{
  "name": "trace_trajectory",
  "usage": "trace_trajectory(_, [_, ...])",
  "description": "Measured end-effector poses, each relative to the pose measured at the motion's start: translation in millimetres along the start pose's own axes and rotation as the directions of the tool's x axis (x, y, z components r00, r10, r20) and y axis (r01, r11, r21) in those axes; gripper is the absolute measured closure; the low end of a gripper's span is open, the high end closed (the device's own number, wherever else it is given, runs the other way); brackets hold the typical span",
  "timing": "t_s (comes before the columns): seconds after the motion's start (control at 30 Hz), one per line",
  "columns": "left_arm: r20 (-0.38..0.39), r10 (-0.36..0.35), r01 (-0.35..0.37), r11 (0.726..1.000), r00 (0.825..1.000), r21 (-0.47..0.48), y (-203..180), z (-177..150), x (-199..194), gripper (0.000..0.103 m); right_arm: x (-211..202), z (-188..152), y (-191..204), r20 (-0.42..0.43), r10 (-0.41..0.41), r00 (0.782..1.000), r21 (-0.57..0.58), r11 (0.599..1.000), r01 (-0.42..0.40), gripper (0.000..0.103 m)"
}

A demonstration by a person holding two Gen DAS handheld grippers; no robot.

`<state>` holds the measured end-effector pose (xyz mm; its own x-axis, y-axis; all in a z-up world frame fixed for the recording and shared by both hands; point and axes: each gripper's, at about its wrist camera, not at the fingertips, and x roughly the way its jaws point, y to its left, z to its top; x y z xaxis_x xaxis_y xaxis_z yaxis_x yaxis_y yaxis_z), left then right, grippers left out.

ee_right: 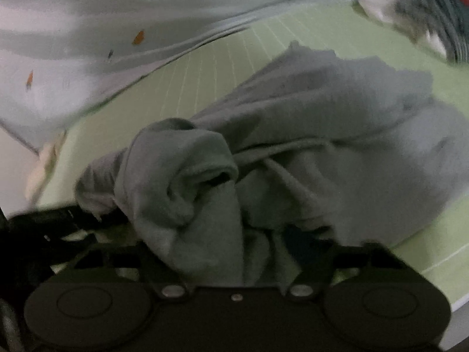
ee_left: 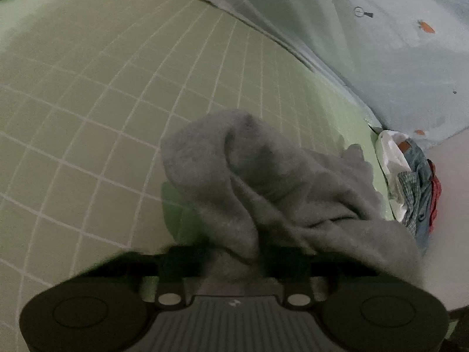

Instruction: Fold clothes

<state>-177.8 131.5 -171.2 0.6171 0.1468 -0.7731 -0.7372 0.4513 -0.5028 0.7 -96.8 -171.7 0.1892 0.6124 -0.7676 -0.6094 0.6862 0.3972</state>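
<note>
A grey fleece garment (ee_left: 263,182) lies bunched on the green checked sheet (ee_left: 102,102). My left gripper (ee_left: 234,252) is shut on a fold of it; cloth covers the fingertips and drapes over the right side. In the right wrist view the same grey garment (ee_right: 322,135) spreads over the green sheet (ee_right: 205,82). My right gripper (ee_right: 234,252) is shut on a rolled bunch of it that hides the fingertips. A black part, seemingly the other gripper (ee_right: 52,220), shows at the left.
A pale blanket with carrot prints (ee_left: 366,44) lies along the far side and shows in the right wrist view (ee_right: 73,44). A pile of mixed clothes (ee_left: 413,182) sits at the sheet's right edge, also in the right wrist view (ee_right: 416,14).
</note>
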Motion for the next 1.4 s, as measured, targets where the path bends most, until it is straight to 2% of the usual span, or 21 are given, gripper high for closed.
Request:
trace_trajectory(0.07, [0.024, 0.015, -0.015, 1.000, 1.000, 0.027, -3.2, -0.6, -1.8, 0.095, 1.7, 3.3, 0.1, 0.024, 0.013, 1.000, -0.017, 1.000, -0.013, 0.079])
trace_trajectory(0.13, [0.056, 0.051, -0.056, 0.994, 0.997, 0.093, -14.1, -4.2, -11.4, 0.096, 3.4, 6.5, 0.2, 0.047, 0.026, 0.999, -0.033, 0.999, -0.025, 0.090])
trace_trajectory(0.23, [0.113, 0.102, -0.119, 0.981, 0.988, 0.156, -22.3, -5.8, -36.1, 0.096, 5.5, 12.2, 1.7, 0.078, 0.055, 0.995, -0.063, 0.997, -0.050, 0.095])
trace_trajectory(0.3, [0.165, 0.135, -0.165, 0.968, 0.977, 0.190, -23.6, -6.5, -58.5, 0.097, 6.2, 15.4, 14.7, 0.064, 0.112, 0.992, -0.121, 0.987, -0.104, 0.099])
trace_trajectory(0.37, [0.206, 0.168, -0.205, 0.963, 0.964, 0.176, -17.6, -5.6, -80.0, 0.097, 8.3, 16.2, 30.8, 0.038, 0.170, 0.985, -0.186, 0.969, -0.160, 0.099])
trace_trajectory(0.43, [0.257, 0.226, -0.261, 0.959, 0.940, 0.110, -5.9, -7.7, -101.2, 0.097, 14.2, 13.7, 49.9, -0.004, 0.228, 0.974, -0.244, 0.944, -0.222, 0.099])
trace_trajectory(0.5, [0.308, 0.331, -0.369, 0.927, 0.892, 0.073, 3.9, -13.6, -116.6, 0.097, 20.9, 9.6, 68.2, -0.051, 0.292, 0.955, -0.281, 0.914, -0.294, 0.099])
trace_trajectory(0.6, [0.324, 0.457, -0.471, 0.881, 0.828, -0.038, 23.0, -22.6, -138.8, 0.097, 25.9, 3.5, 97.8, -0.120, 0.376, 0.919, -0.344, 0.852, -0.394, 0.099])
trace_trajectory(0.7, [0.318, 0.518, -0.504, 0.854, 0.794, -0.134, 38.7, -34.1, -167.4, 0.097, 21.5, 2.3, 122.0, -0.162, 0.430, 0.888, -0.444, 0.772, -0.455, 0.099])
trace_trajectory(0.77, [0.319, 0.536, -0.517, 0.843, 0.782, -0.151, 37.2, -41.4, -178.5, 0.097, 19.1, 3.4, 130.4, -0.178, 0.447, 0.877, -0.484, 0.736, -0.474, 0.099])
trace_trajectory(0.87, [0.333, 0.524, -0.511, 0.849, 0.784, -0.135, 27.7, -44.6, -180.6, 0.097, 18.9, 15.6, 131.2, -0.175, 0.450, 0.876, -0.492, 0.731, -0.473, 0.099])
trace_trajectory(0.9, [0.345, 0.516, -0.507, 0.853, 0.784, -0.124, 24.9, -44.1, -180.8, 0.097, 19.2, 22.2, 129.3, -0.167, 0.450, 0.877, -0.481, 0.740, -0.471, 0.099])
trace_trajectory(0.97, [0.388, 0.502, -0.512, 0.855, 0.773, -0.087, 13.4, -40.1, -176.8, 0.097, 20.5, 39.1, 125.1, -0.139, 0.450, 0.882, -0.440, 0.770, -0.462, 0.099])
trace_trajectory(1.03, [0.425, 0.458, -0.488, 0.872, 0.781, -0.043, -1.7, -26.2, -174.0, 0.097, 18.0, 59.8, 120.4, -0.099, 0.442, 0.891, -0.409, 0.799, -0.442, 0.100])
trace_trajectory(1.1, [0.465, 0.400, -0.458, 0.889, 0.790, 0.012, -17.4, -8.3, -170.7, 0.097, 12.3, 85.1, 120.2, -0.045, 0.433, 0.900, -0.420, 0.810, -0.410, 0.100])
trace_trajectory(1.17, [0.504, 0.338, -0.424, 0.903, 0.795, 0.064, -34.7, 14.8, -163.6, 0.097, 6.2, 112.7, 122.0, 0.016, 0.426, 0.905, -0.446, 0.813, -0.375, 0.100])
trace_trajectory(1.27, [0.547, 0.238, -0.338, 0.937, 0.803, 0.088, -59.5, 62.8, -143.0, 0.097, 6.0, 165.1, 125.3, 0.122, 0.420, 0.899, -0.474, 0.820, -0.319, 0.100])
trace_trajectory(1.4, [0.598, 0.143, -0.265, 0.957, 0.788, 0.120, -90.6, 139.1, -101.3, 0.096, 30.1, 235.7, 133.0, 0.230, 0.387, 0.893, -0.505, 0.832, -0.230, 0.100])
